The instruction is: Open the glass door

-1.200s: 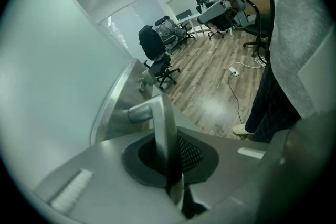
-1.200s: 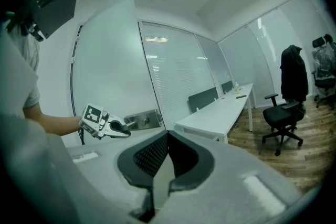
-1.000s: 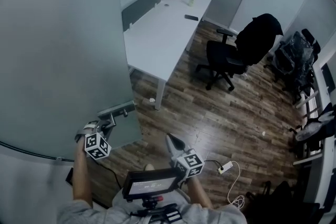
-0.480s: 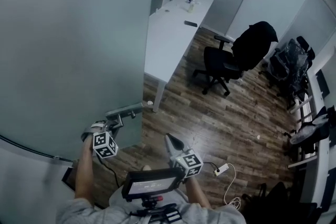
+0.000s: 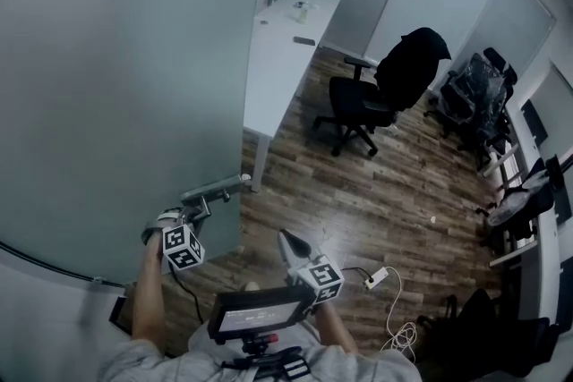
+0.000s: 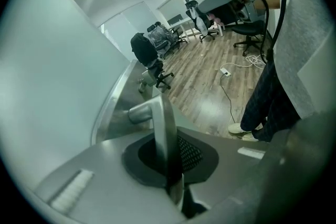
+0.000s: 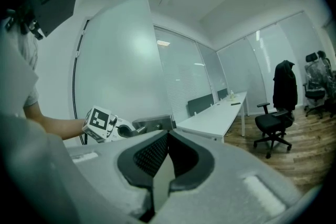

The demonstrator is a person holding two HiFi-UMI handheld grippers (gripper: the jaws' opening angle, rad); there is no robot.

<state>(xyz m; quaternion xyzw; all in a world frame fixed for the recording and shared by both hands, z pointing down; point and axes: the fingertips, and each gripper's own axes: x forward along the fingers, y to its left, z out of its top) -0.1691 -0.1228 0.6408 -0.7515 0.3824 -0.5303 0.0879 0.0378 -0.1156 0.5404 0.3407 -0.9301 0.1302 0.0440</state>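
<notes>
A: Biggest first. Where's the door?
B: Frosted glass door [image 5: 116, 85] fills the left half of the head view. Its free edge runs down to the floor just beside the near end of the counter, and the room shows past that edge.

A: Next?
B: Wood-plank floor [image 5: 376, 192], then 1 long white counter [image 5: 273, 58] running away from the door edge, with a few small items at its far end, too small to tell.

A: Furniture?
B: 1 black office chair [image 5: 354, 103] pulled back from the counter, with a dark jacket [image 5: 410, 58] draped over its backrest. More chairs are at the far right, blurry.

A: Tools?
B: Left tool [image 5: 190, 212] is at the door's lower edge, clamped on the door handle [image 5: 215, 190]. In the left gripper view the metal lever [image 6: 160, 128] runs straight between the jaws, with both pads pressed to it.

A: Right one?
B: Right tool [image 5: 288, 237] is held apart from the door, out over the floor, with its jaws closed tip to tip and nothing in them. Its own view confirms that [image 7: 164, 165].

A: Anything small?
B: 1 white power strip [image 5: 376, 279] on the floor near the right tool, with its cable trailing off.
</notes>
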